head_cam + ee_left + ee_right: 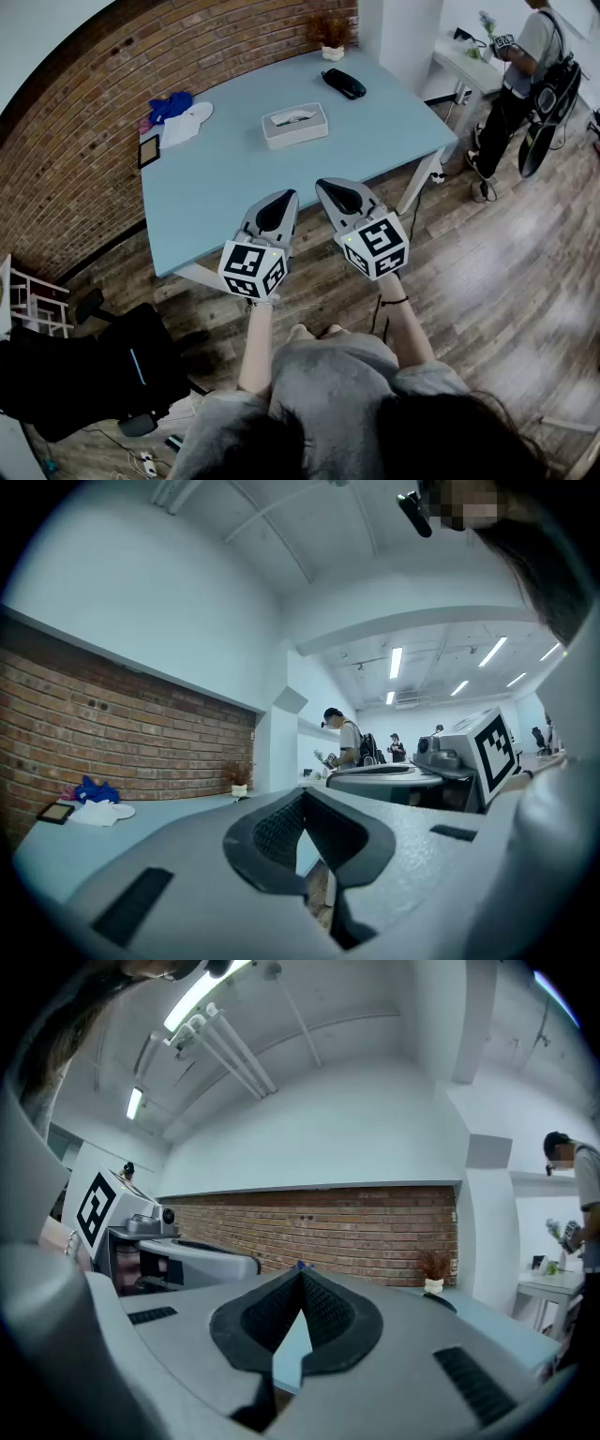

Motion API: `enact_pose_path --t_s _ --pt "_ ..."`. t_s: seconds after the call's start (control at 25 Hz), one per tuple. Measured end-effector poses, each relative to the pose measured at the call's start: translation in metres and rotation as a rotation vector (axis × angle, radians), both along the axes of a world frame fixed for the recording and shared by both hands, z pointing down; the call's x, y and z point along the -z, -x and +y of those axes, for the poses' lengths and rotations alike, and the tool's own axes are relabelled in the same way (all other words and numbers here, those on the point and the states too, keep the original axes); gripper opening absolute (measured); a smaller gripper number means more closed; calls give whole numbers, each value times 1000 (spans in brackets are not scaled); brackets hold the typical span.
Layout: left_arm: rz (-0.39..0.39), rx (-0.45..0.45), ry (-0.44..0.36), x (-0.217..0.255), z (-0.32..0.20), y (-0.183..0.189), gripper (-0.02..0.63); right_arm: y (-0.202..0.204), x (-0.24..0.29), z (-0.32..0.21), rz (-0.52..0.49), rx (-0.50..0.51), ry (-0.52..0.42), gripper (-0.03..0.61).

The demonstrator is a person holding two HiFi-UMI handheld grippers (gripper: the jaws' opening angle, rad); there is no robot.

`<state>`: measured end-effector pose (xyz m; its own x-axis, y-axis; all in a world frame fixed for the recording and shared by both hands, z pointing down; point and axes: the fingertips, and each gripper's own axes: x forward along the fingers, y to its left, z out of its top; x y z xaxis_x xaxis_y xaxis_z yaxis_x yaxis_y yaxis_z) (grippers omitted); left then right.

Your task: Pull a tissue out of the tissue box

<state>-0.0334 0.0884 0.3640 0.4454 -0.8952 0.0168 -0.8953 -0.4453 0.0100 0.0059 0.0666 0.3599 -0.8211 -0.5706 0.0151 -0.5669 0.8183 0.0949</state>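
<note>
The tissue box [294, 126] is a low, white, rectangular box with rounded corners, lying flat on the light blue desk [234, 183]. It sits in the desk's far half, at about 12 o'clock in the head view, its long side running roughly from 9 to 3 o'clock. A white tissue [292, 117] pokes up, crumpled, from the dark slot in its top.

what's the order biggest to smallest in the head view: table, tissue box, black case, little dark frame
1. table
2. tissue box
3. black case
4. dark frame, not far behind the case; the case lies farther from the camera, so those two are unsure.
</note>
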Motion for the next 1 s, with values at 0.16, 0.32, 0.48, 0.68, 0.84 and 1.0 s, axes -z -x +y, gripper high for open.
enact_pose_path --t_s 0.16,0.32,0.48,0.68,0.84,1.0 --pt "2 0 6 -2 -5 -1 3 -1 0 -5 3 4 1 -2" --pt "7 4 12 -4 -9 -1 3 -3 -1 -8 12 4 -1 -2" --pt "14 13 17 -7 -12 -5 3 -9 -2 -10 10 17 5 -2" --pt "-2 33 43 -12 -8 -3 3 -5 3 -11 -43 53 29 -2" --pt "0 46 61 -16 -13 5 3 3 -1 -17 -33 62 43 -2" --pt "8 45 67 -22 -26 14 3 13 -8 -31 -28 72 55 -2"
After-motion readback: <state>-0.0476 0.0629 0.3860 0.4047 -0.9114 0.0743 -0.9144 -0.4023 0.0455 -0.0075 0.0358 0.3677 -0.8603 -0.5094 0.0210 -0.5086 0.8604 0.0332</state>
